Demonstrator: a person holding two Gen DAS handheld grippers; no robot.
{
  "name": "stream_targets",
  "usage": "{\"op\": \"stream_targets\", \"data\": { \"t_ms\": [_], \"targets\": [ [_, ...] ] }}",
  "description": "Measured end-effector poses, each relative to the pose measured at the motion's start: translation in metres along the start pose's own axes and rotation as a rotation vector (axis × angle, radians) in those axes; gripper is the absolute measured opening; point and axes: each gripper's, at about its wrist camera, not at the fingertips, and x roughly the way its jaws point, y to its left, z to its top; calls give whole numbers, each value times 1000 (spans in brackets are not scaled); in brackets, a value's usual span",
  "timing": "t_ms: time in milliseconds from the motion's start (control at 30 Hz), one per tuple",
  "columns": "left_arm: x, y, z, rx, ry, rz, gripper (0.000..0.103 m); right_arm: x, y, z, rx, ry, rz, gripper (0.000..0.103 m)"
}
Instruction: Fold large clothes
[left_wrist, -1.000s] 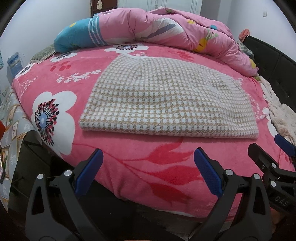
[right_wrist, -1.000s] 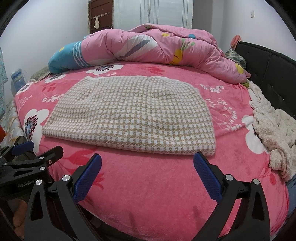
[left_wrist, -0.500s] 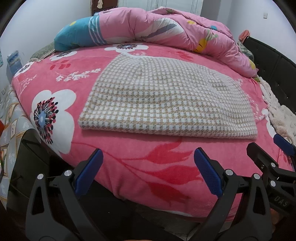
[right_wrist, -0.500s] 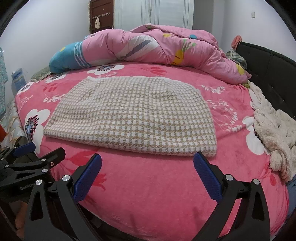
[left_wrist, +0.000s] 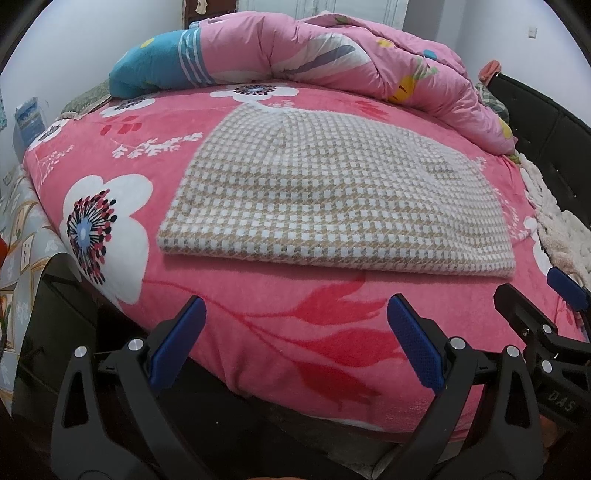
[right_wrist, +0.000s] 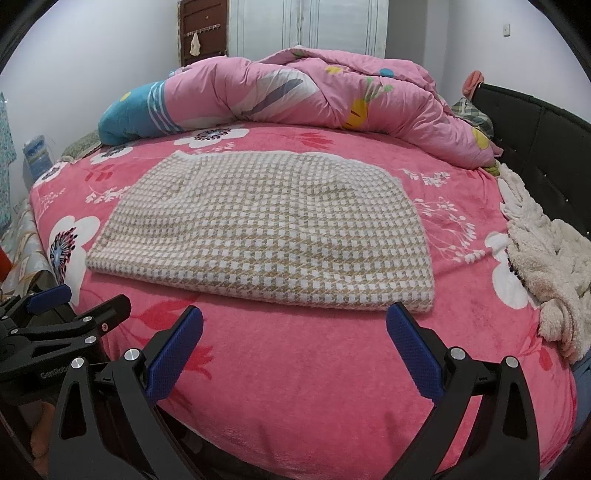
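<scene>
While the checked cloth (left_wrist: 332, 192) lies folded flat in the middle of the bed (left_wrist: 295, 332), we hold both tools low at the near edge. The cloth has small tan and white squares. Its thick folded edge faces us, and it rests right on the pink blanket with big white flowers (left_wrist: 107, 229).

Our left tool (left_wrist: 295, 343) is wide open, and its blue pads (left_wrist: 413, 350) hold nothing. It sits in front of the cloth, not touching it. In the left view we see our right tool at the right edge.

Our right tool (right_wrist: 293, 347) is wide open too, with nothing between its blue pads (right_wrist: 173, 354). The tip of one pad sits just below the near right corner of the cloth in the right view, but we cannot tell if they touch. In this view our left tool shows at the left side.

Behind the cloth, a puffy pink quilt (right_wrist: 314, 92) is piled up along the far side of the bed. A fluffy white blanket (right_wrist: 546, 254) lies bunched on the right side, near the dark headboard (right_wrist: 535, 122). White doors (right_wrist: 310, 26) stand at the back wall.
</scene>
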Motion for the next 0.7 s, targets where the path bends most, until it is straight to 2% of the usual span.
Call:
{"op": "stream_targets", "data": {
  "t_ms": [700],
  "targets": [
    [1,2,0,-1,0,-2,95,0,0,0,-5,-1,-3,97]
  ]
}}
